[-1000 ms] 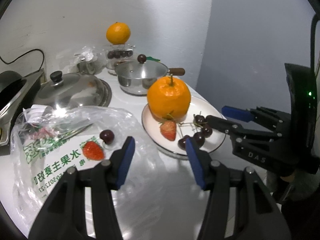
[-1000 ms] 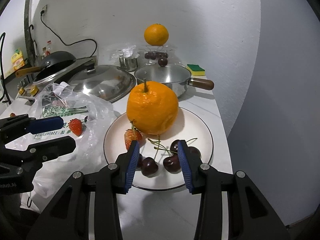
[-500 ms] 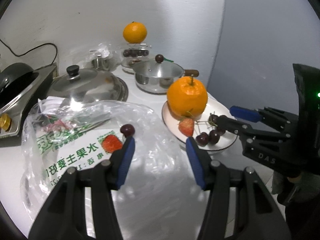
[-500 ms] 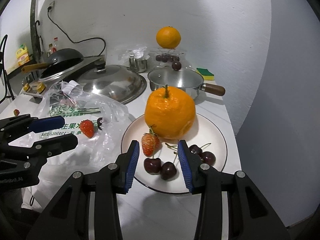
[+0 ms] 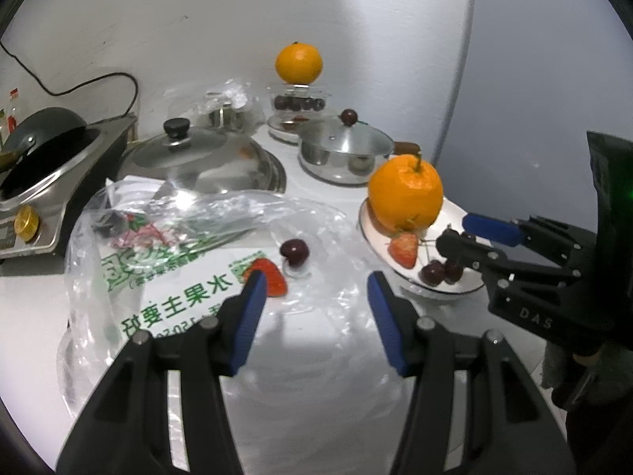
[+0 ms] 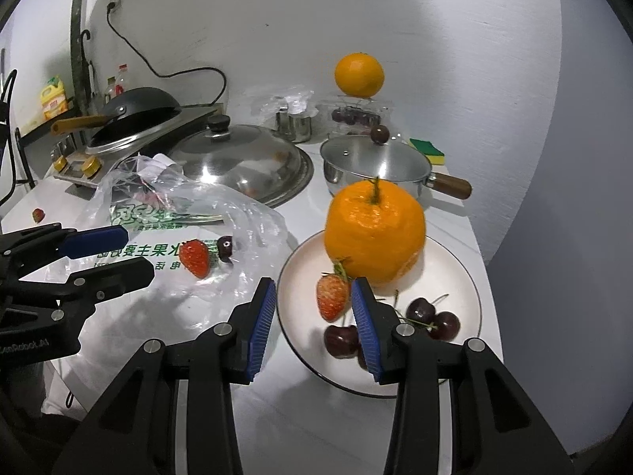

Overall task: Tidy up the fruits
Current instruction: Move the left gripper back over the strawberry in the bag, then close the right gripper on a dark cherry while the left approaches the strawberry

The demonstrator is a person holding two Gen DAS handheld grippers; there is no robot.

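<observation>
A large orange (image 6: pixel 374 229), a strawberry (image 6: pixel 332 301) and several dark cherries (image 6: pixel 419 310) lie on a white plate (image 6: pixel 470 277). To its left a second strawberry (image 5: pixel 271 281) and a lone cherry (image 5: pixel 294 251) rest on a clear plastic bag (image 5: pixel 166 293). My left gripper (image 5: pixel 315 281) hovers open over the bag, its left fingertip right beside that strawberry. At the plate's near-left rim my right gripper (image 6: pixel 313 289) stands open, and the plate strawberry shows between its fingertips without being pinched. Each gripper also appears in the other's view: the right gripper (image 5: pixel 455 233) and the left gripper (image 6: pixel 136 251).
Behind are a lidded steel pot (image 6: pixel 374 162) with a wooden handle, a big domed lid (image 6: pixel 241 160), a stove with a black wok (image 6: pixel 134 113), another orange (image 6: pixel 359 75) on a glass box of cherries, and a sponge (image 6: pixel 427 150). The counter's edge runs just right of the plate. A small strawberry (image 6: pixel 37 213) lies far left.
Both grippers have slid left: the plate drifted right in both views. The bag's strawberry and cherry now sit in front of the left gripper. Neither jaw opening changed.
</observation>
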